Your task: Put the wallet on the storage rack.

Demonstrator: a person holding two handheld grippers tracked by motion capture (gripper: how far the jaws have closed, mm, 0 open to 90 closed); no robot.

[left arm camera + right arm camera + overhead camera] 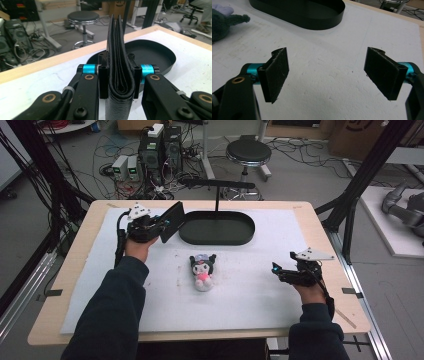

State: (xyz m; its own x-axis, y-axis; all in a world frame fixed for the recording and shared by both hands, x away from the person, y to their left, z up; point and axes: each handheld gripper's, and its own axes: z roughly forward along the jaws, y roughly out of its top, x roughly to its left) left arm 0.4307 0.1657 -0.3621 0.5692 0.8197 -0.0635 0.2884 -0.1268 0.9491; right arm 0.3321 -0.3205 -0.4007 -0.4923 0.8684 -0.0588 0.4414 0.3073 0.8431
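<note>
My left tongs (pixel 117 72) clamped a folded wallet (pixel 117 50).
I held it above the tabletop (pixel 75 265), beside the tray (pixel 217 229); my right tongs (pixel 327 72) stood wide open, empty.

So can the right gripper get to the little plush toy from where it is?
Probably yes. The right gripper is open with nothing between its pads, and bare white mat lies between it and the plush toy.
</note>
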